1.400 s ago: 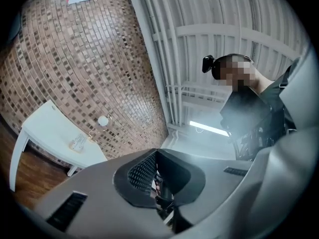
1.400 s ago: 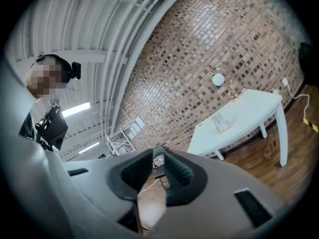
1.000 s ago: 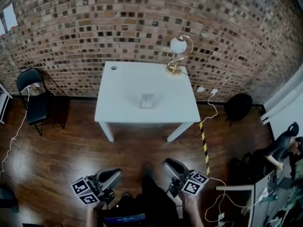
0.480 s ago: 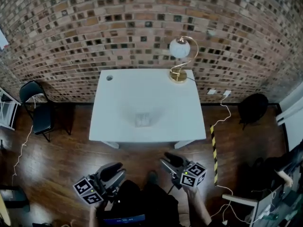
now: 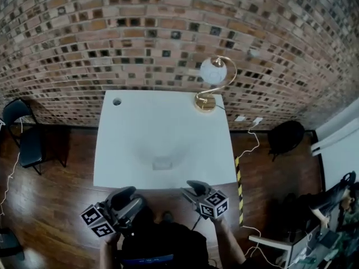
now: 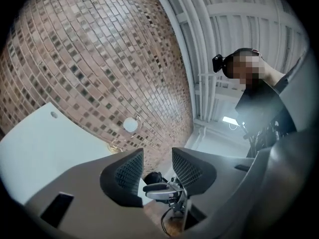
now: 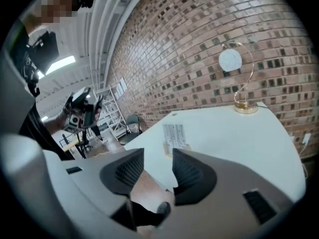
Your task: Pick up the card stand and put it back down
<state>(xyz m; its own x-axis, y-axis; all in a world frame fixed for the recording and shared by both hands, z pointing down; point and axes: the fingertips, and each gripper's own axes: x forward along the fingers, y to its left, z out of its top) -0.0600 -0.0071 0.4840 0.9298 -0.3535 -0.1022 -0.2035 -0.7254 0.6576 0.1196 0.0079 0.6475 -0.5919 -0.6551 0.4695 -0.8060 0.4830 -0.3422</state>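
Hovering off the near edge of the white table (image 5: 129, 128): left gripper (image 5: 130, 198), jaws opening, nothing between them. Card stand (image 5: 162, 162): mid-table, nearer side, well apart from both grippers; probably light, stiff, easily tipped; best pinched low across its base. Right gripper (image 5: 193, 188): jaws opening, empty. Lamp (image 5: 210, 86): far right corner.

The desk (image 5: 162, 122) is plain white. The card stand (image 5: 162, 162) on it is pale grey, and in the right gripper view its face shows fine light vertical stripes. The lamp (image 5: 213, 70) at the desk's far right corner has a white globe and a gold stem and base. The wall (image 5: 168, 32) is mottled brick, red-brown with dark and cream bricks scattered through it. The floor (image 5: 50, 200) is glossy dark red-brown wood. The chair (image 5: 27, 144) is black, and the floor tape (image 5: 239, 186) is striped yellow and black.
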